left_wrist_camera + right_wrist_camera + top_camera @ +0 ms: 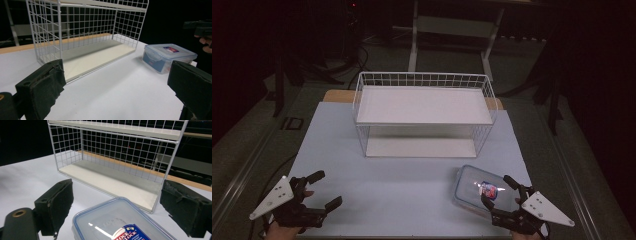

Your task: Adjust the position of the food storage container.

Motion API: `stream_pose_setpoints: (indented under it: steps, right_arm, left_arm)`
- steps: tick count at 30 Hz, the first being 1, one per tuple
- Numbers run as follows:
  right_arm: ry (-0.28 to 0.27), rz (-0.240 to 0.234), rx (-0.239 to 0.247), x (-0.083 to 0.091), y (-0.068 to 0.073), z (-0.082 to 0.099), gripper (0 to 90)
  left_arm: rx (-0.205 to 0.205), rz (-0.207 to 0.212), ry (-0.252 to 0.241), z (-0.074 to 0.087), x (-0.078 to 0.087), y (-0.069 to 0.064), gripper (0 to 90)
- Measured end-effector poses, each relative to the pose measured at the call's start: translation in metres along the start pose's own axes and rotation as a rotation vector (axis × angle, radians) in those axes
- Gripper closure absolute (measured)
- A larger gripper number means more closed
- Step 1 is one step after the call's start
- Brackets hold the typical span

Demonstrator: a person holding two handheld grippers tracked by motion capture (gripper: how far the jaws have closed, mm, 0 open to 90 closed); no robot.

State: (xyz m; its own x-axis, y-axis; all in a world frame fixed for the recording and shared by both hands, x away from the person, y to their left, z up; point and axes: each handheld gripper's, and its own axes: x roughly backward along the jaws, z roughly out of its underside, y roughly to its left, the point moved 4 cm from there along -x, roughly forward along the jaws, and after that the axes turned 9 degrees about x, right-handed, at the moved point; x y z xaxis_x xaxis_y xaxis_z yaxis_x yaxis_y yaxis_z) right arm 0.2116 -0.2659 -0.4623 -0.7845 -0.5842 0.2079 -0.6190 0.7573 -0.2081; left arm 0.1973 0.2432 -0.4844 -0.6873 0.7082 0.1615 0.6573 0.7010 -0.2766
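Overhead, a white wire rack (424, 112) with an upper and a lower shelf stands at the middle of the pale table (387, 185), toward its far edge. A clear lidded box (482, 192) with a blue rim and a label lies near the front right corner. The right gripper (498, 191) hovers at that box with its jaws spread to either side of the box's near end, not clamped on it. The left gripper (324, 188) sits at the front left, well apart from the box, jaws spread and holding nothing.

Along the left gripper (115, 82), both black jaws stand wide over bare table; the rack (85, 37) is ahead, and the box (167, 58) lies to its right, with a hand (206, 43) beyond it.

Along the right gripper (122, 202), the jaws are wide apart with the box (117, 225) low between them, its lid facing up, and the rack (117, 162) just behind it.
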Motion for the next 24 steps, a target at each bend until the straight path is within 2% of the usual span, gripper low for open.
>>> stream_pose_setpoints:
  steps: [4,6,10,13,14,19,20,21,24]
  right_arm:
    - [0.018,0.019,0.008,0.000,0.001,0.000,11.4]
    - [0.033,0.018,0.003,-0.001,0.002,0.000,11.4]
    - [0.025,-0.001,-0.020,-0.001,0.003,-0.002,11.4]
    - [0.005,-0.023,-0.059,0.001,0.001,-0.010,11.4]
    - [0.009,-0.013,-0.056,0.001,0.001,-0.012,11.4]
    - [0.005,-0.023,-0.039,0.003,0.002,-0.021,11.4]
    - [0.004,-0.004,-0.015,0.004,0.001,-0.026,11.4]
    - [0.003,-0.005,-0.012,0.004,0.000,-0.028,11.9]
    - [0.002,-0.005,-0.023,0.007,-0.009,-0.032,14.8]
  left_arm:
    - [0.009,0.001,-0.006,0.000,0.001,0.000,0.6]
    - [0.000,-0.004,0.000,0.001,0.001,0.001,0.6]
    - [0.009,0.001,0.003,0.003,0.000,0.003,0.6]
    - [0.011,0.005,0.003,0.003,0.000,0.002,0.6]
    - [0.005,0.007,0.007,0.003,0.000,0.001,0.6]
    - [0.004,0.007,0.008,0.004,-0.001,0.002,0.6]
    - [0.005,0.010,0.006,0.004,-0.001,0.001,0.6]
    - [0.001,0.012,0.009,0.004,-0.002,0.000,0.6]
    - [-0.005,0.014,0.013,0.004,-0.002,0.000,0.6]
